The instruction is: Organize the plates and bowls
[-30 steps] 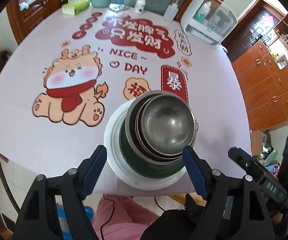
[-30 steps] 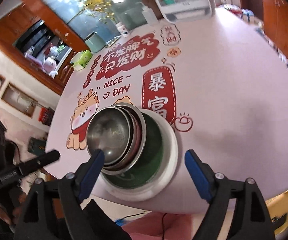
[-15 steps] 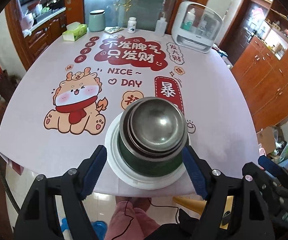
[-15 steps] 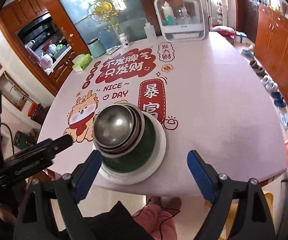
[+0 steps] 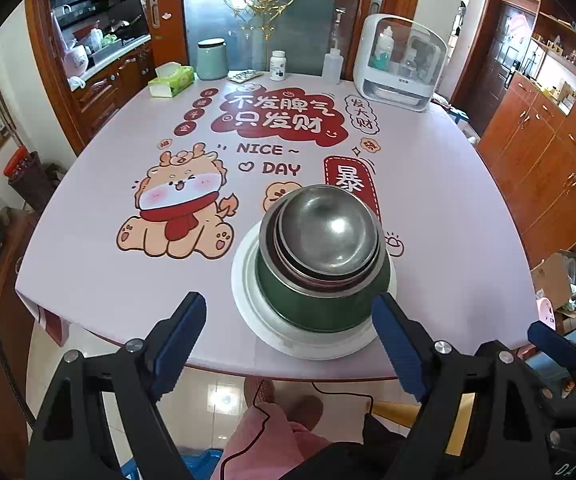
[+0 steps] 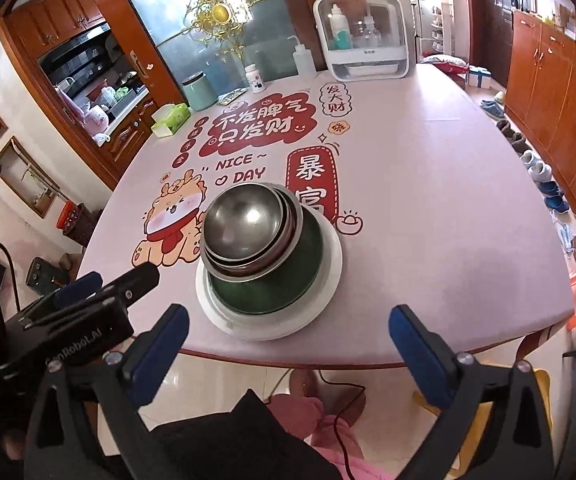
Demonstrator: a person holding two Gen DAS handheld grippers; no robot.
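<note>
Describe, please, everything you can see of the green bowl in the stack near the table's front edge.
The green bowl is dark green with a smooth, glossy wall and looks like enamelled or painted metal. It stands upright on a white plate, roughly centred there. Nested steel bowls sit inside it and hide its interior; their rims rise above its own. The plate rests on the pink printed tablecloth. Neither gripper touches the bowl.

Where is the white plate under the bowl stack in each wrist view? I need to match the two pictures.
Left wrist: the white plate lies low and centre-right at the table's near edge, ahead of the gripper fingers.
Right wrist: the white plate sits just left of centre, nearer the left finger.
Shared landmark: the red sign printed on the tablecloth, right behind the plate.
</note>
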